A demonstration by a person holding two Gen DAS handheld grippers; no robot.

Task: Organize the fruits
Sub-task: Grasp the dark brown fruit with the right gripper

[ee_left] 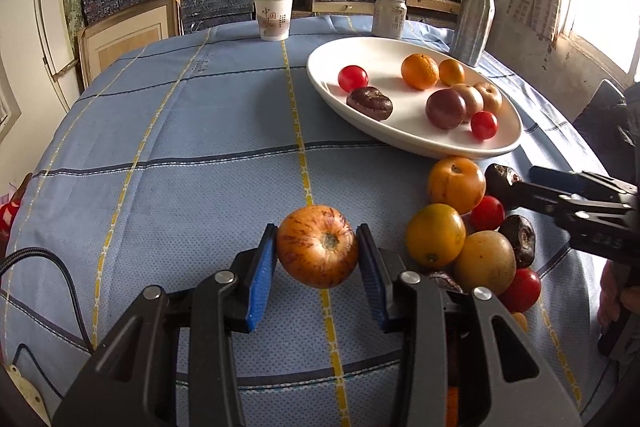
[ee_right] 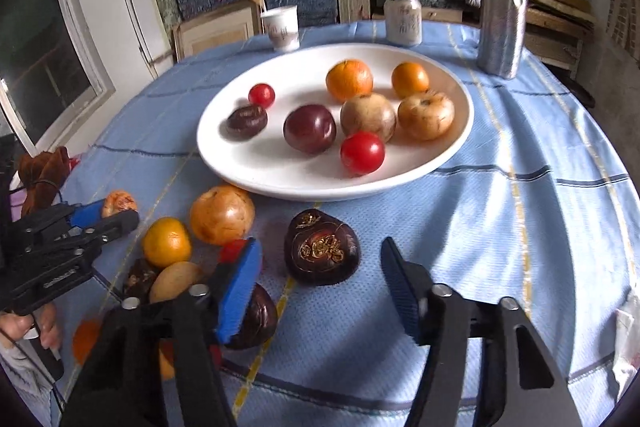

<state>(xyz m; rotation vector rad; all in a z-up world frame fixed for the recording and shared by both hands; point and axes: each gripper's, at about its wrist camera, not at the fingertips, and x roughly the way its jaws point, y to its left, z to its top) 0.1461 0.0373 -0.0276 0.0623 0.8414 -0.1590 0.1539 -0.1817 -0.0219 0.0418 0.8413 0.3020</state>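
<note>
My left gripper (ee_left: 317, 247) is shut on a streaked orange-red apple (ee_left: 318, 246) and holds it just above the blue cloth; it also shows in the right wrist view (ee_right: 118, 209). My right gripper (ee_right: 320, 267) is open, its jaws either side of a dark water chestnut (ee_right: 322, 247) on the cloth. The white plate (ee_right: 452, 143) holds several fruits: oranges, cherry tomatoes, a dark plum (ee_right: 310, 129), brown fruits. A pile of loose fruit (ee_left: 460, 227) lies near the plate's near edge.
A paper cup (ee_left: 274, 17), a can (ee_left: 390, 15) and a silver bottle (ee_left: 474, 17) stand at the table's far side. Shelves of boxes lie behind. The cloth (ee_left: 180, 147) left of the plate is bare.
</note>
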